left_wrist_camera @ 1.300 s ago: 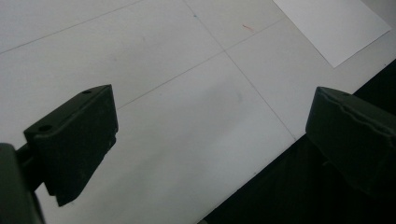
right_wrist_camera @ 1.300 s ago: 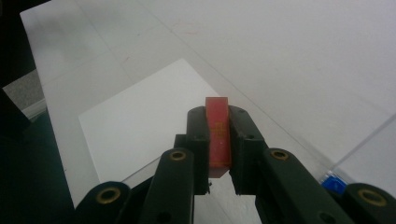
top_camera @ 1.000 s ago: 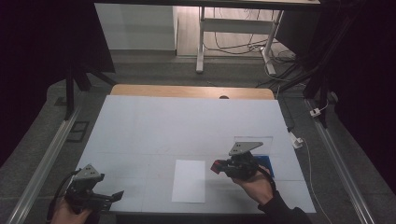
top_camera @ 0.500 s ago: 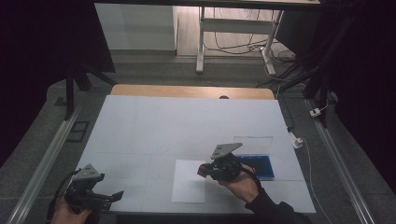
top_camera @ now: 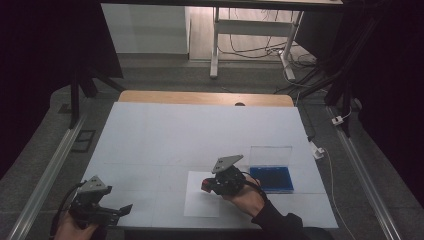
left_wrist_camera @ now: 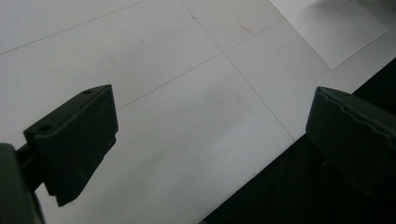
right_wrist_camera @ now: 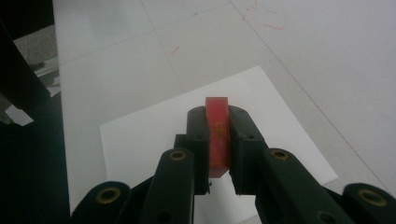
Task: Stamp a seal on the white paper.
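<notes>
Right gripper [top_camera: 205,186]: held in the person's right hand [top_camera: 245,192] near the front edge of the table, over the right part of the white sheet; its grey three-cornered plate sits on top.
Right jaws: drawn close together and clamped on a small red block [right_wrist_camera: 217,135] (in the right gripper view the block stands on edge between the two black jaws, each broad face pressed by a jaw).
Red block, position: its top end pokes a little past the jaw tips, the rest runs down between them; faint markings on its narrow face are too blurred to read. In the high view it is a small red spot at the gripper's tip.
White sheet [top_camera: 200,201]: lies flat on the table, just under and ahead of the right gripper; in the right gripper view its corner reaches out beyond the block.
Blue tray [top_camera: 271,178]: flat on the table just beside the right hand, on its right, with a clear lid [top_camera: 270,156] standing up along its far edge.
Left gripper [top_camera: 122,210]: in the left hand [top_camera: 70,230] at the front left corner of the table, well apart from the sheet.
Left jaws: spread wide, nothing between them (the left gripper view has bare table surface and the dark table edge in the gap).
Table [top_camera: 165,135]: pale surface with thin seam lines, a wooden strip along the far edge.
</notes>
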